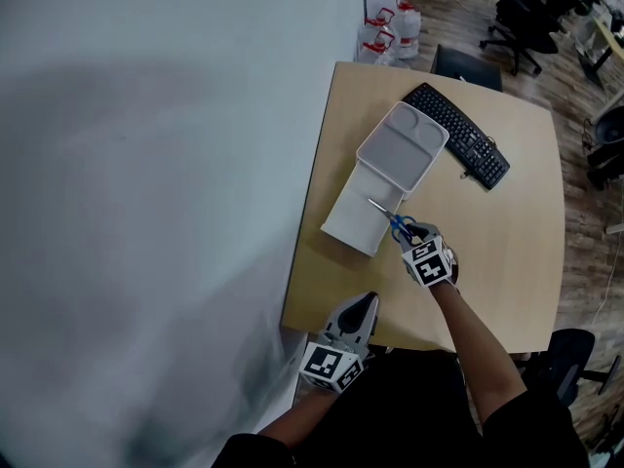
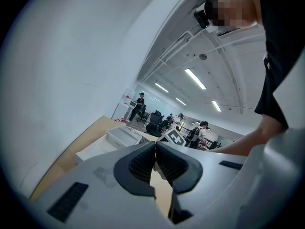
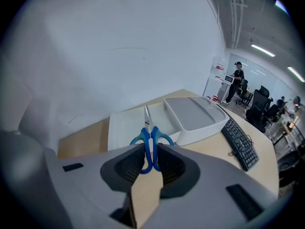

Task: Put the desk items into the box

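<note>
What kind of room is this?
Most likely an open office: a black keyboard lies on a wooden desk, and black swivel chairs stand on the floor beyond it.

Left gripper closed; right gripper around scissors

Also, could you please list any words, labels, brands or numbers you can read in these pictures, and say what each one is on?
No text can be read anywhere in these pictures.
Keyboard: the key legends are too small to read.
Bottles: the labels are too small and blurred.
Marker cubes: black-and-white square patterns only, no letters.
White box: no print visible.
</note>
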A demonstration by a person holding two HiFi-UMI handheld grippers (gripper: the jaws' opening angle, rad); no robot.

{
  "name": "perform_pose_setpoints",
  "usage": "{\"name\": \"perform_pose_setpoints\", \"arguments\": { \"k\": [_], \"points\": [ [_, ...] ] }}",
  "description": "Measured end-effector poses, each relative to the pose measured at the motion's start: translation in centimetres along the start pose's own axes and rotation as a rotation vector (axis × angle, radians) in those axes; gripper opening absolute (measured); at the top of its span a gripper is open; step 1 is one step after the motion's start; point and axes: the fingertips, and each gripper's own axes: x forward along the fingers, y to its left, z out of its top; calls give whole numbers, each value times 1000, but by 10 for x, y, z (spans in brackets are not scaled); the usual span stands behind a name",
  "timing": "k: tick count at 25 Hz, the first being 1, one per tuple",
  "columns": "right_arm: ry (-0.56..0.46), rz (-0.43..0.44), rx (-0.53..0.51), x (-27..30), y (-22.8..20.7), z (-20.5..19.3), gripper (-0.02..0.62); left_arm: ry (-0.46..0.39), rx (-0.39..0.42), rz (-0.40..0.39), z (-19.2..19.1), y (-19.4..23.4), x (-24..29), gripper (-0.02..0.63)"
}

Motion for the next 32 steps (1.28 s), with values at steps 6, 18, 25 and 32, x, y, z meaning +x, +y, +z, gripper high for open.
{"name": "perform_pose_setpoints", "arguments": {
  "k": [6, 18, 25, 32],
  "points": [
    [23, 25, 12, 31, 20, 7, 140, 0, -12, 34, 5, 20, -9, 15],
    [84, 59, 15, 76, 42, 15, 141, 17, -39, 65, -1, 55, -20, 15],
    [165, 29, -39, 89, 44, 7, 141, 17, -53, 69, -6, 64, -18, 15],
    [216, 41, -61, 100, 44, 7, 141, 15, -59, 89, -4, 70, -18, 15]
  ]
}}
